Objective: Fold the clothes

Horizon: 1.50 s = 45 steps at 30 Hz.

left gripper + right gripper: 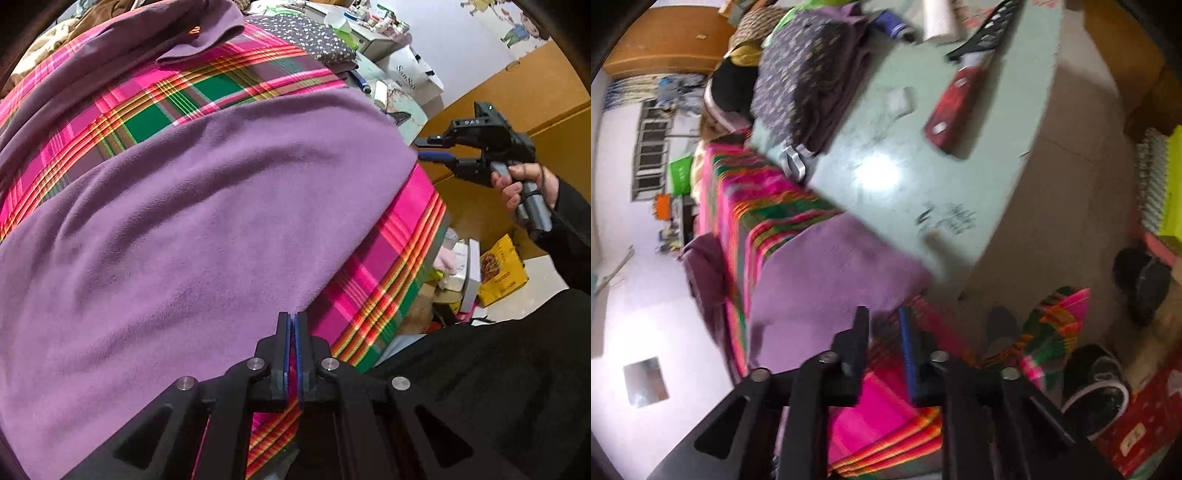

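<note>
My left gripper [293, 317] is pressed together at the near edge of the purple garment [192, 206], spread flat on the plaid cloth [155, 114]; whether it pinches fabric, I cannot tell. My right gripper [884, 314] stands spread, empty, over the garment's corner.

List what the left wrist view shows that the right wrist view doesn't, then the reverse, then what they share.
Left wrist only: the left gripper, shut at the purple garment's near edge, the person's hand holding the right gripper's handle, and a yellow bag.

Right wrist only: the pale green tabletop, a red-handled tool on it, and a black shoe on the floor.

Both: the purple garment on the pink plaid cloth, the folded dotted fabric, and the right gripper, open.
</note>
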Tool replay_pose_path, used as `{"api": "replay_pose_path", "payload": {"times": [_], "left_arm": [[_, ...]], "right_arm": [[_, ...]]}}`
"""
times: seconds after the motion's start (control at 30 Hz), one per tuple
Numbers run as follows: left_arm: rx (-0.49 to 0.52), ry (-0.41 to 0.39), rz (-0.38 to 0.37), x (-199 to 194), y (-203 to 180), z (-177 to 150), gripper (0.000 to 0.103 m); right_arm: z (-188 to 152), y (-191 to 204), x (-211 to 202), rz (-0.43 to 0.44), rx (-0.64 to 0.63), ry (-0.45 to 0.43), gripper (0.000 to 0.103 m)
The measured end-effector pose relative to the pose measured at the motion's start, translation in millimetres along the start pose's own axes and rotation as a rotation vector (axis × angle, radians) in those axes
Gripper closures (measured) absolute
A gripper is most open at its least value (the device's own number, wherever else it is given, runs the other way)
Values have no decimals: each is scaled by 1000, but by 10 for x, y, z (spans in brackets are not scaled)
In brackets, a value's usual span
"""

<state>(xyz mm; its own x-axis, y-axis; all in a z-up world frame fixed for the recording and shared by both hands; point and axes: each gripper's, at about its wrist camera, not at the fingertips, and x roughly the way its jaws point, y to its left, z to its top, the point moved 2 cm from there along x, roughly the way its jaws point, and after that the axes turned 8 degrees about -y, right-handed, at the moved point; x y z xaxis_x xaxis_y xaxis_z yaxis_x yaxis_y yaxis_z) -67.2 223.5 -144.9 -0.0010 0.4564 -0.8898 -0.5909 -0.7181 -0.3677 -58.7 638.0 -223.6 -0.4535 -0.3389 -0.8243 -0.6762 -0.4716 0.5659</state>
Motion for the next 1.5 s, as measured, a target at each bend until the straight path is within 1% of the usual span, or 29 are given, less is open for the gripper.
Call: {"api": "replay_pose_path", "payload": {"times": [0.03,0.07,0.17,0.2,0.27,0.33,0.4,0.5,0.57,0.6,0.7,0.77,0.83,0.87,0.9,0.93,1.0,1.03,1.1,1.2,1.27,1.3,1.33,1.37,1.4,1.43,1.47,1.5], "left_arm": [[-4,-4,-11,-26,0,2,101],[-5,-11,-20,-61,-14,2,101],[-17,-39,-32,-170,-26,-4,101],[-26,-51,-33,-208,-17,-8,101],[-60,-76,-10,-268,74,-15,101],[-118,-94,38,-295,219,-22,101],[-187,-103,96,-296,376,-44,101],[-284,-116,162,-311,587,-113,101],[-332,-120,198,-324,688,-166,101],[-355,-120,211,-323,736,-200,101],[-405,-121,222,-319,829,-301,101],[-425,-121,227,-312,839,-354,101],[-434,-116,228,-288,828,-393,101],[-439,-113,229,-275,822,-412,101],[-442,-111,228,-258,818,-411,101],[-444,-109,228,-245,812,-414,101],[-443,-108,229,-236,798,-401,101],[-443,-111,229,-251,788,-398,101],[-444,-116,228,-256,802,-382,101],[-444,-117,227,-266,834,-366,101],[-441,-114,222,-261,861,-342,101],[-438,-109,220,-248,865,-326,101],[-435,-105,217,-234,868,-311,101],[-428,-96,215,-212,864,-285,101],[-418,-92,215,-200,856,-263,101],[-410,-87,215,-190,848,-242,101],[-404,-87,214,-190,842,-226,101],[-398,-87,213,-190,836,-209,101]], "right_arm": [[31,-9,-62,-23,-4,-28,67],[37,14,-125,-37,-20,-53,67],[87,247,-264,-62,-149,-146,67],[74,398,-285,-62,-219,-164,67],[0,728,-252,-45,-369,-160,67],[-174,1109,-140,-22,-535,-123,67],[-445,1482,56,1,-704,-55,67],[-986,1971,405,30,-972,50,73],[-1264,2179,576,56,-1096,90,75],[-1398,2276,659,69,-1155,110,76],[-1708,2465,879,113,-1276,182,76],[-1811,2536,1004,114,-1332,210,76],[-1838,2565,1109,97,-1371,223,76],[-1817,2575,1165,82,-1382,219,76],[-1770,2572,1204,63,-1381,203,79],[-1715,2569,1238,46,-1377,187,93],[-1516,2550,1230,35,-1323,159,99],[-1410,2530,1207,24,-1294,143,99],[-1188,2427,1108,-23,-1245,97,95],[-761,2134,874,-41,-1107,55,93],[-475,1873,726,-58,-987,25,93],[-340,1711,667,-40,-909,25,93],[-247,1585,631,6,-833,36,97],[-153,1469,582,22,-775,38,99],[-81,1393,528,4,-744,20,97],[-33,1346,482,-40,-732,-9,88],[14,1297,434,-77,-717,-34,86],[48,1252,381,-79,-694,-41,86]]}}
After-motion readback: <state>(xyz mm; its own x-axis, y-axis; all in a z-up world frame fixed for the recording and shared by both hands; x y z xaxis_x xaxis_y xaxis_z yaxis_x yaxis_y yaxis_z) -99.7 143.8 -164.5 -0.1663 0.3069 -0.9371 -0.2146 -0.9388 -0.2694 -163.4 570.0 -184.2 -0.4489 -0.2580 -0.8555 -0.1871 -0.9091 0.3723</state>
